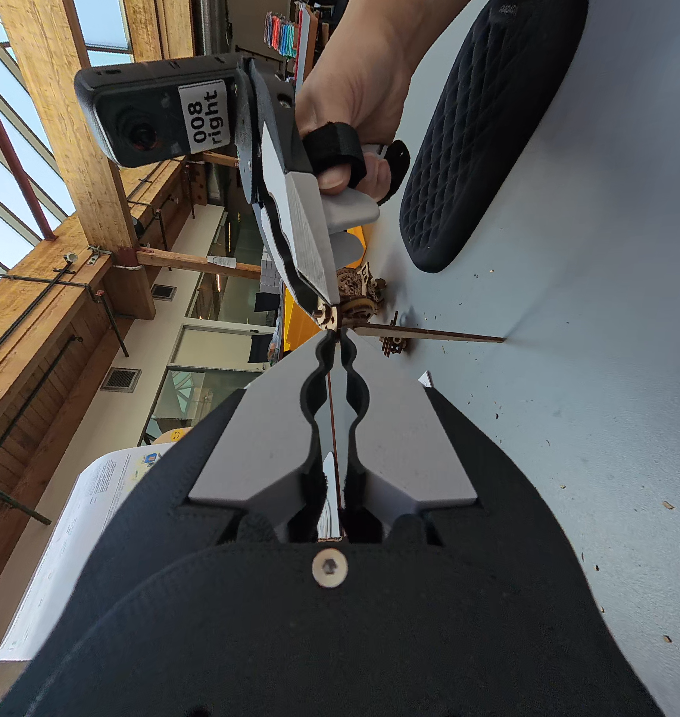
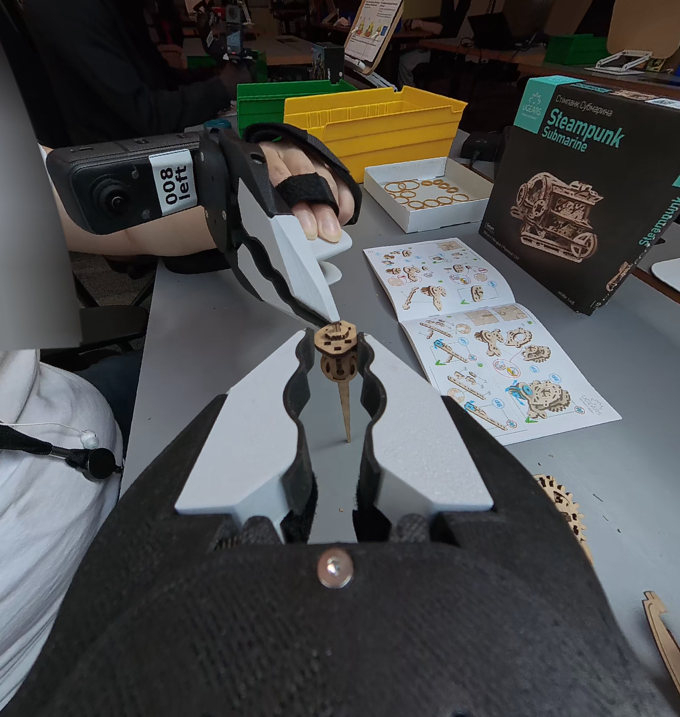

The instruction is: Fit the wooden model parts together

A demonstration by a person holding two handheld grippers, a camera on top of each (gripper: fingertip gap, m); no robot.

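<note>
We see pale laser-cut wood part (image 2: 335, 349), matt grey plastic fingers (image 2: 400, 438) with black textured pads, smooth matt grey surface (image 2: 222, 368), glossy paper booklet (image 2: 485, 329).

Yellow bin (image 2: 369, 116) beside green bin (image 2: 261, 101), white tray of rubber bands (image 2: 420, 217), dark cushion (image 1: 485, 135) on grey table (image 1: 602, 388)

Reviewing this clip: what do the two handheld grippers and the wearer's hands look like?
Both grippers, left gripper and right gripper, share one build: black textured body, pale grey wedge fingers lined with wavy black pads, a silver screw, and a black camera bearing a white label. Black fabric straps loop over the fingers. No sleeves show.
</note>
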